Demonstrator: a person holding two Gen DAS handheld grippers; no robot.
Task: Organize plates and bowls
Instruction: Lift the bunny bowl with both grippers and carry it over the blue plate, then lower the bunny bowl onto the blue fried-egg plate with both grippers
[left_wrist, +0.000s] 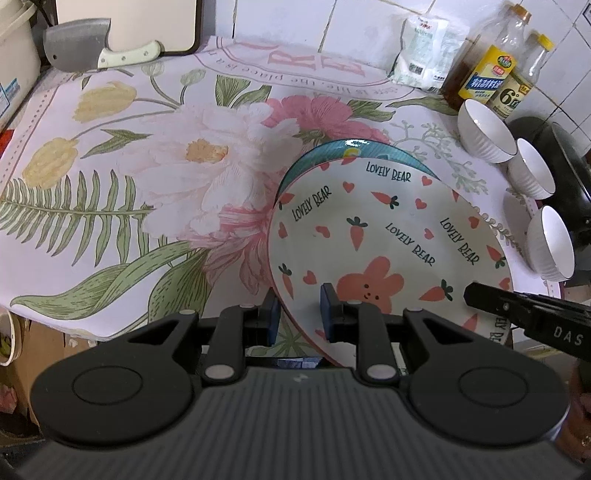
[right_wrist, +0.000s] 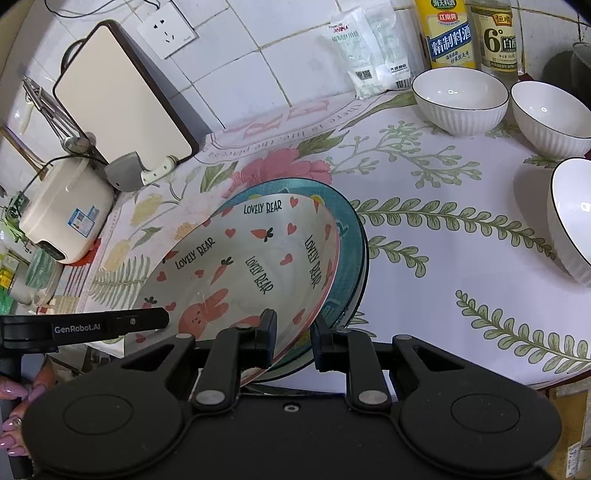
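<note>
On the floral counter (left_wrist: 147, 155), your left gripper (left_wrist: 299, 314) and right gripper (right_wrist: 293, 339) each have jaws pinching the bunny plate (left_wrist: 388, 236) rim, above the teal plate (right_wrist: 351, 236)

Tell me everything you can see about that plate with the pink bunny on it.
The bunny plate looks like glazed ceramic: cream, pink-rimmed, printed with carrots, hearts, a pink bunny and "LOVELY BEAR". It sits tilted atop a teal plate, above the floral tablecloth. The left gripper and right gripper each pinch its rim on opposite sides.
</note>
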